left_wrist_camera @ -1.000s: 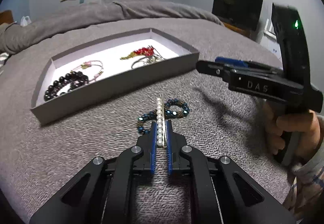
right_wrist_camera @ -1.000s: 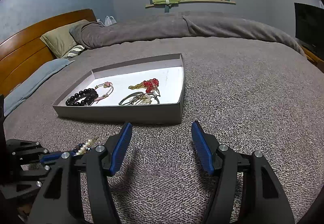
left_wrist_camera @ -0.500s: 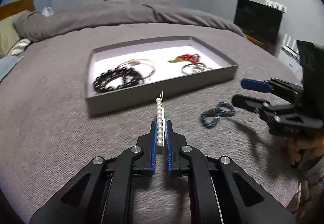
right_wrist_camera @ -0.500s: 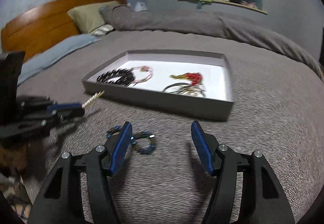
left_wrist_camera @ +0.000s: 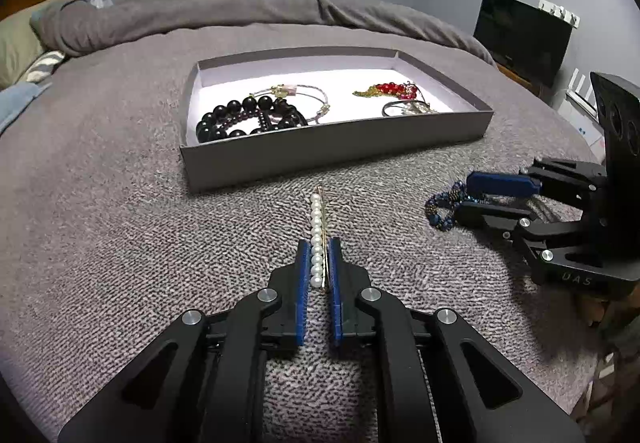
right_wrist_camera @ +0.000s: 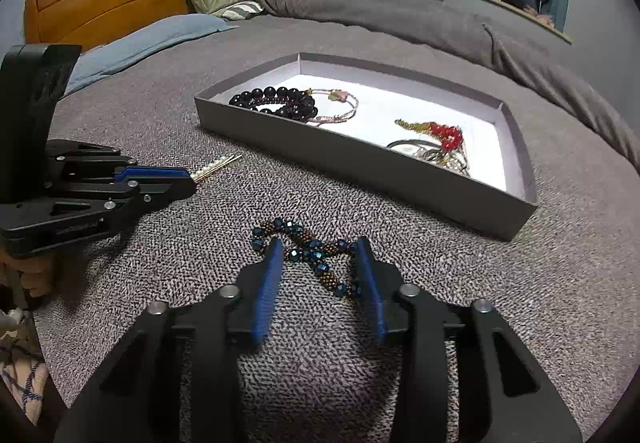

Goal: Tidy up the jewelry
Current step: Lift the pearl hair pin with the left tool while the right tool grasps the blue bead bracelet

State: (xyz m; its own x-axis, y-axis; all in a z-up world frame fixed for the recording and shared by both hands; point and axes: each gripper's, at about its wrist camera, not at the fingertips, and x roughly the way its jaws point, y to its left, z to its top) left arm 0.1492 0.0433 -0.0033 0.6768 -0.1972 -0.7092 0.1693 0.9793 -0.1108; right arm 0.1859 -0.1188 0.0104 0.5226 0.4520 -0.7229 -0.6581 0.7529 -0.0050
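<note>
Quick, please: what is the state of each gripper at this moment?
Left gripper: closed on the pearl hair pin.
Right gripper: open, jaws on either side of the blue beaded bracelet on the bed, not gripping it.

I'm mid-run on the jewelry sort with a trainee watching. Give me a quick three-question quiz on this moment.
1. True or false: the left tool is shut on the pearl hair pin.
2. Which piece lies between the open fingers of the right tool?
A. black bead bracelet
B. blue beaded bracelet
C. red bead piece
3. Fill in: the black bead bracelet lies inside the grey ____.

Key
1. True: the pin sticks out forward from between its closed fingers.
2. B: the blue beaded bracelet lies on the bedspread.
3. Tray.
</note>
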